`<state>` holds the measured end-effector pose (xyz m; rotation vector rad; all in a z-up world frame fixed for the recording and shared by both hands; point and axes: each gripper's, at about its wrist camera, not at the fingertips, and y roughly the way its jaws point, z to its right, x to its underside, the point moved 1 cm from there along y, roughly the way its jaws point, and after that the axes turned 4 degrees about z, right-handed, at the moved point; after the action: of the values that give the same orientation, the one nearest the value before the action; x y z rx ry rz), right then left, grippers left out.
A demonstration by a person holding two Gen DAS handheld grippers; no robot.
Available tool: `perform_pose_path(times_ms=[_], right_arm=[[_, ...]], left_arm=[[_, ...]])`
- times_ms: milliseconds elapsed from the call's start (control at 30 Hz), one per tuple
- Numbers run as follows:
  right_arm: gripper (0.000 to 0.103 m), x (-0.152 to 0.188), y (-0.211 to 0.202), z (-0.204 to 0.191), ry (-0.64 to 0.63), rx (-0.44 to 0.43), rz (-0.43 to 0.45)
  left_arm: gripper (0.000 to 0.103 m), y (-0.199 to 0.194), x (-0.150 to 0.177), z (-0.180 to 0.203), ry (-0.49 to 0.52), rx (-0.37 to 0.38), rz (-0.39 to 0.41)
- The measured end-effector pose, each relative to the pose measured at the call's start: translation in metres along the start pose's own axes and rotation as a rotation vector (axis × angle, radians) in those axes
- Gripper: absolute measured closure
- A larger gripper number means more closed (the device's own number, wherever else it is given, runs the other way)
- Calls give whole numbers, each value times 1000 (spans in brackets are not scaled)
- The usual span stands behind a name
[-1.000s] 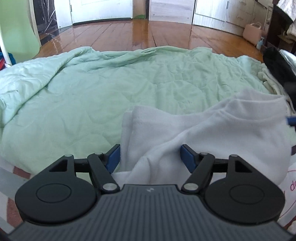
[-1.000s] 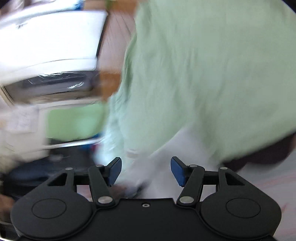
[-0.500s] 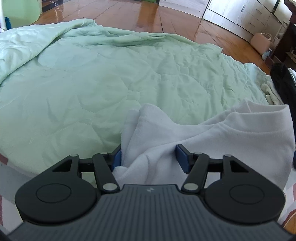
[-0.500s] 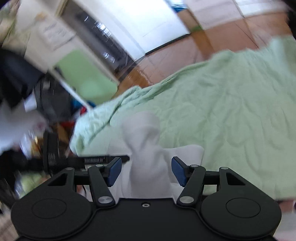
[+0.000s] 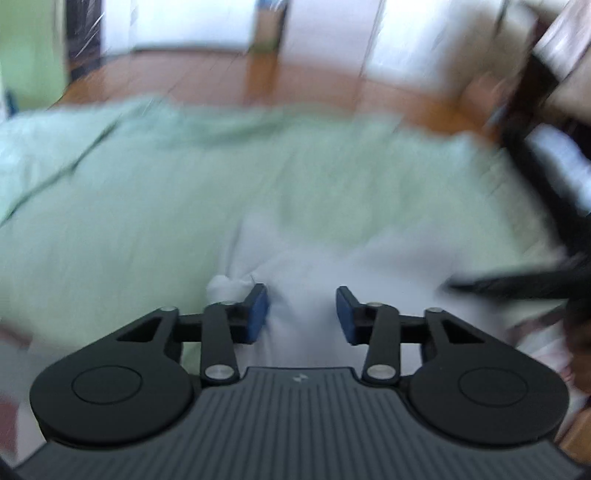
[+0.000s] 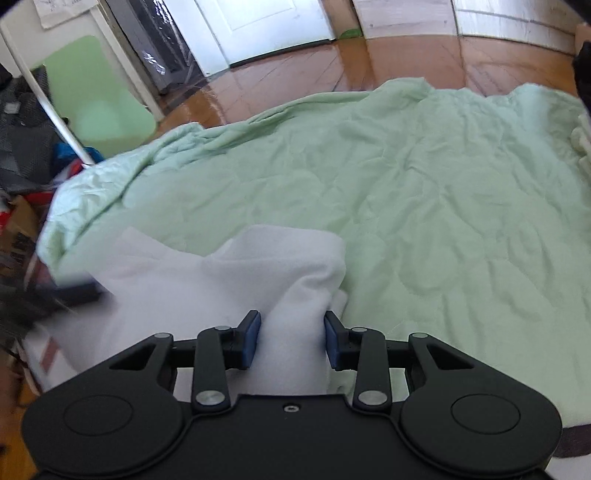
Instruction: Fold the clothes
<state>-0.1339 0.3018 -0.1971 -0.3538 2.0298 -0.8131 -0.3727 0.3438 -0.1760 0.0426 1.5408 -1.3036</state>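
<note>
white garment (image 6: 229, 280) sits bunched at the lower centre of both views, on the near edge of the green quilt (image 6: 424, 192). not flat, no clean fold lines visible; one thick ridge of it runs up from the bottom of the right wrist frame.

right gripper (image 6: 291, 341): the blue pads stand on either side of that ridge, cloth filling the gap between them. gap is mid-width, and i can't tell if the pads are actually biting or just straddling.

left gripper (image 5: 301, 314): same story, mid-width with white cloth between the pads, a small tuft poking out beside the left pad. frame is heavily motion-blurred, so grip can't be confirmed here either.

progress, as a judgement: garment is a loose heap, so folding isn't finished. whether it's being gathered to spread out or is partway through a fold, the pictures don't settle.

writing: a paper sheet (image 6: 62, 11) is pinned in the upper left of the right wrist frame, text too small to read. a small logo mark (image 5: 298, 378) on the left gripper body, not legible as a brand.
</note>
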Motion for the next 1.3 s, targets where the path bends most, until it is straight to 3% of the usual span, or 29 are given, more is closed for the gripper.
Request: perform_pose_path(times_ms=[100,200,300,333,367,467,533,633,700,767,833,900,967,1033,1067,1133,1200,1267,1300], right_arm=[[62,4,-2,3,40,-60,-13],[53,6,-1,11,90,-75,-19],[52,4,-3,12,107,-154,-10],[55,3,-6,9,92,-199,-2],[67,1,-8,7,78,-244,6],[72,3,-31,-12,-96,-319,76],[72,13,-51,-26,-234,-367,74],[71,46,-75,-45,-504,-403,-8],[69,70,-80,-46,-589,-407,-105],[67,83,-79,-38,-525,-392,-189],[57,82,-85,-22,-307,-423,-239],[45,78,-93,-3,-92,-516,-272],[42,74,-100,13,41,-582,-270],[38,67,-104,27,151,-584,-211],[35,63,-102,32,180,-566,-205],[34,57,-98,43,237,-530,-193],[34,54,-87,49,225,-477,-206],[34,55,-68,50,225,-422,-229],[34,56,-56,48,229,-391,-240]], left_arm=[[61,8,10,-15,-119,6,-18],[61,9,4,-18,-143,8,-39],[61,-6,10,-27,-205,33,-53],[61,-13,14,-31,-232,44,-58],[60,-19,17,-35,-259,56,-62],[54,-39,26,-46,-339,89,-75],[46,-52,32,-53,-393,111,-84],[41,-72,41,-65,-474,145,-97],[41,-85,47,-72,-527,167,-105],[40,-94,51,-77,-533,163,-104],[40,-100,54,-79,-516,147,-97],[40,-106,57,-82,-499,130,-91],[40,-112,60,-85,-482,113,-85],[40,-118,63,-87,-464,97,-78],[40,-122,62,-89,-459,87,-62],[40,-136,51,-95,-464,48,48],[37,-141,43,-95,-434,-3,113],[37,-129,33,-88,-367,-86,102],[37,-120,31,-83,-347,-66,92]])
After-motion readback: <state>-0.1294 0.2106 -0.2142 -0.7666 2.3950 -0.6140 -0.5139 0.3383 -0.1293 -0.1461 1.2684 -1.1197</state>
